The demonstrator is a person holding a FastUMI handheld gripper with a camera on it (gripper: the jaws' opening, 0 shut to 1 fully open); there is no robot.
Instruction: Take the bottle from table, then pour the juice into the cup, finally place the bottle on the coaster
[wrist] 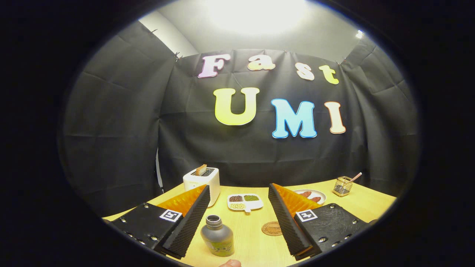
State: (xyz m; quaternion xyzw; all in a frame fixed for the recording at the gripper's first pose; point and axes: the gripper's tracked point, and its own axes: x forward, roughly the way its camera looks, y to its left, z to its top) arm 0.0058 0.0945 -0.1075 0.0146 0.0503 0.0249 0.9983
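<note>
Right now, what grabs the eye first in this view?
The bottle stands upright between the open gripper's fingers, nearer the left one and touching neither. The round coaster lies just ahead, by the right finger. Beyond them, a white toaster with bread sticking up sits at the table's far edge.

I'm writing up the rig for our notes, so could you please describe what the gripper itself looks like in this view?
The gripper has two wedge-shaped fingers faced with ribbed, sawtooth-textured pads. Each finger sits on a flat plate fixed with small round screws, and each plate carries a square black-and-white fiducial marker. No cables are visible.
</note>
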